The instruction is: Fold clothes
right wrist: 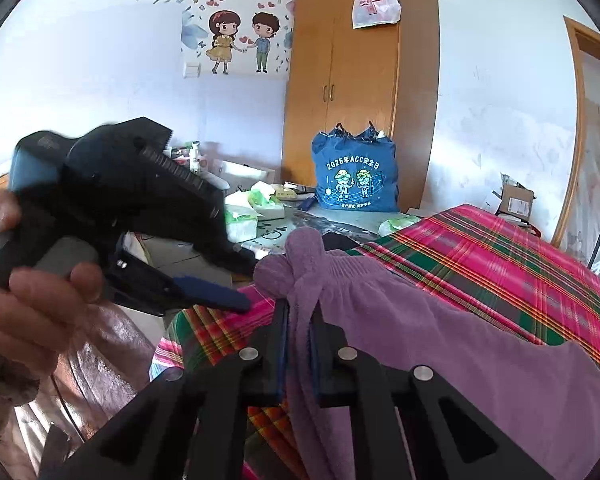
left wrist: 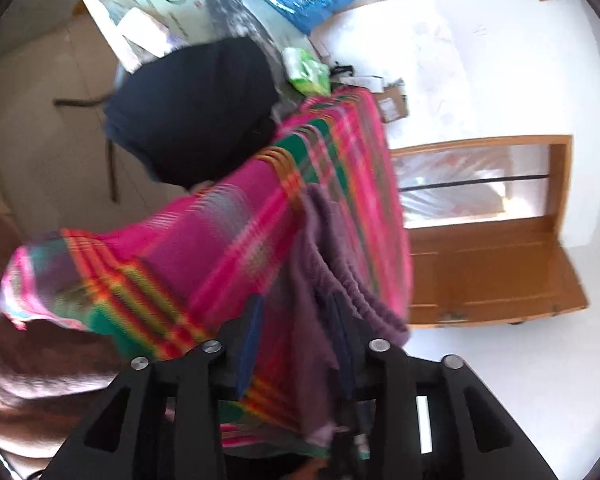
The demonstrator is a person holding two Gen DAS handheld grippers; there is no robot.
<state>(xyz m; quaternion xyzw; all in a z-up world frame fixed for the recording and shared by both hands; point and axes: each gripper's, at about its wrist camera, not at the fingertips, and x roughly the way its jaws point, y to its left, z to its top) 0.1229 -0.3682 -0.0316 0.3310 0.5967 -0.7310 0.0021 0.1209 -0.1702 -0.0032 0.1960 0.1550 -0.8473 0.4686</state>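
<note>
The right gripper [right wrist: 299, 320] is pinching a bunched part of a purple cloth [right wrist: 440, 340]. Its two dark fingers [right wrist: 283, 344] are pressing close together with the purple cloth squeezed between them. A knotty lump of the cloth is sticking up just past the fingertips. The rest of the cloth is spreading out to the right and hanging down in front of the right gripper.

Under the purple cloth, a bright pink checked sheet [right wrist: 500, 256] with green and yellow stripes is lying, and the purple cloth is resting on it.

The left gripper [right wrist: 210, 290] is showing on the left side of the right wrist view. A hand [right wrist: 32, 304] is holding its grip. Its blue fingertip is reaching toward the purple lump, just beside it. In the left wrist view, the left gripper [left wrist: 296, 320] is standing with its fingers apart. The purple cloth [left wrist: 312, 280] is hanging down between them with the pink checked sheet [left wrist: 204, 248] beside it. That view is blurry, so I cannot tell if the pads are touching the cloth.

Farther back, a blue bag [right wrist: 354, 172] with drawings is sitting by a wooden wardrobe [right wrist: 360, 60]. White and green tissue packs [right wrist: 256, 204] are lying near it. A white plastic bag [right wrist: 374, 0] is hanging on the wardrobe.
</note>
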